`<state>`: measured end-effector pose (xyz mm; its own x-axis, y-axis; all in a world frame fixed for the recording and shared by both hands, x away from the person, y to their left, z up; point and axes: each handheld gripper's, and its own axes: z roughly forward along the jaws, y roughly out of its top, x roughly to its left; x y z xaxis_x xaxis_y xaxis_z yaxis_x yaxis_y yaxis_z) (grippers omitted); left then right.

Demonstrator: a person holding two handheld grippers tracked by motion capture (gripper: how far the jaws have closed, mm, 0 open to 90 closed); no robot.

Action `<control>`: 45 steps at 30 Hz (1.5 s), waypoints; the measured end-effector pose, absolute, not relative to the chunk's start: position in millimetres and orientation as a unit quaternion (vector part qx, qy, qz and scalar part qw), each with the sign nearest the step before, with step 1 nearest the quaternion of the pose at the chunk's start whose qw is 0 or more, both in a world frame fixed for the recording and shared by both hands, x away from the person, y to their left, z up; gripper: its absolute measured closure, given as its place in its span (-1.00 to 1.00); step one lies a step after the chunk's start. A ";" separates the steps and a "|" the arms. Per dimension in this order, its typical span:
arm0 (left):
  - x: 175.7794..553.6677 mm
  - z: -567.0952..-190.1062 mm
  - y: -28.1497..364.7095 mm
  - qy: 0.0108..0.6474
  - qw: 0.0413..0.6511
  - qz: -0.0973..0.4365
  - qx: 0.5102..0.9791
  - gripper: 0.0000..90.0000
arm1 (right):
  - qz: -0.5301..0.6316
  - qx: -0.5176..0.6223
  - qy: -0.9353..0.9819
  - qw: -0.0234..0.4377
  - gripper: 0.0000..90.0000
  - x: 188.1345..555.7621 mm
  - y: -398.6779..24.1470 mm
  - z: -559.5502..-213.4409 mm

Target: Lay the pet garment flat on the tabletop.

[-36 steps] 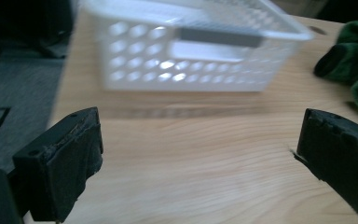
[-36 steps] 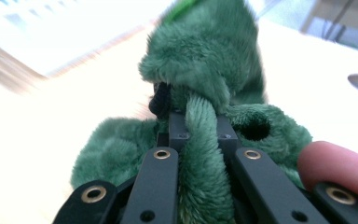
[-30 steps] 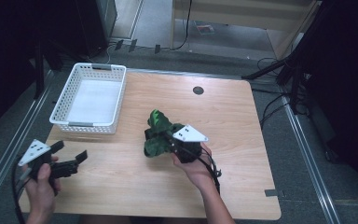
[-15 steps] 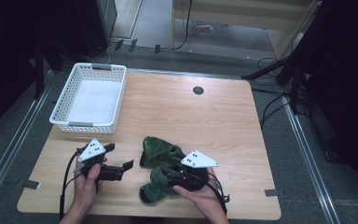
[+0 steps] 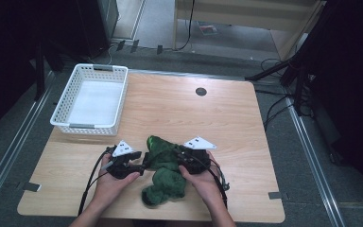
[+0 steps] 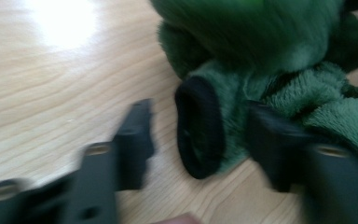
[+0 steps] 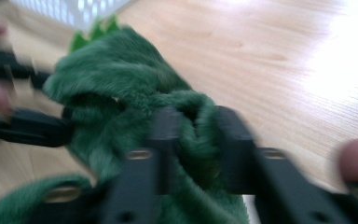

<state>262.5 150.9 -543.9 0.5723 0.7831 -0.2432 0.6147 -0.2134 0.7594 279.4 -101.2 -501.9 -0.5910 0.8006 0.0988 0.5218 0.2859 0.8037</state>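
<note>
A crumpled dark green fleecy garment (image 5: 163, 166) lies on the pale wooden table (image 5: 246, 137) near its front edge, between the person's two hands, its lower part bunched into a rounded lump toward the edge. The left gripper (image 5: 131, 163), black with a grey three-cornered plate on top, is held low over the table at the garment's left side and points right, toward the cloth. In the left gripper view its jaws stand partly spread and have just been closing; between them sits a green cuff with a black lining (image 6: 200, 128), the right-hand jaw against the fleece and the left-hand jaw clear of it with bare wood in the gap, so the pads do not yet pinch the cuff. The right gripper (image 5: 183, 160), also black with a grey plate, comes in from the garment's right side and points left. In the right gripper view its jaws have just been closing and are pinched on a thick fold of the green fleece (image 7: 193, 135), which bulges between and above them. A white plastic lattice basket (image 5: 62, 106) stands at the table's far left corner, well apart from the garment, and a small dark round hole (image 5: 201, 91) sits near the far edge
</note>
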 end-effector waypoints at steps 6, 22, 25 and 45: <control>266.9 -548.9 152.3 0.446 0.435 0.054 0.780 0.77 | 0.410 0.499 0.738 0.197 0.89 289.9 -121.6 -506.7; 278.9 -542.0 145.4 0.452 0.423 0.050 0.784 0.45 | 0.370 0.366 0.835 0.180 0.15 317.6 -78.4 -499.0; 276.1 -543.3 145.6 0.441 0.418 0.039 0.793 0.82 | 0.365 0.416 0.809 0.197 0.90 338.7 -80.8 -502.1; 336.1 -530.1 128.1 0.509 0.419 0.120 0.742 -0.10 | 0.364 0.470 0.794 0.127 0.28 372.6 -114.3 -521.6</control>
